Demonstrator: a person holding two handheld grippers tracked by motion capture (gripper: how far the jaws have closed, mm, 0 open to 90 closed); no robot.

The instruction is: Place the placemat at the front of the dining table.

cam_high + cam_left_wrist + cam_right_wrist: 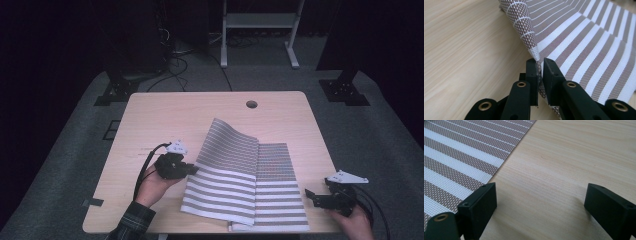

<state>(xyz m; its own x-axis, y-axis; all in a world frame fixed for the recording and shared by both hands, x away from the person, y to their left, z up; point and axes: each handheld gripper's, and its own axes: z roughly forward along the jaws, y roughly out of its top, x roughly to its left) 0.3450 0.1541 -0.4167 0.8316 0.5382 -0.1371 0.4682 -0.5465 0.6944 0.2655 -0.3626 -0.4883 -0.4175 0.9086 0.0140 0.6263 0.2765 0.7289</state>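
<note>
The left claw (192,170) is clenched on the mat's (260,185) left edge, lifting that half over toward the right. To fold well, carry the edge level and line it up with the mat's right edge before letting go. The mat lies on the desk (165,115), long axis running away from the person. The right claw (314,196), right of the mat, is released and holds nothing.

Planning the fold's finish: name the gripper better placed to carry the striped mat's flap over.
Left. The left gripper is shut on the striped mat, its edge lifted; the right gripper is open beside it.
</note>
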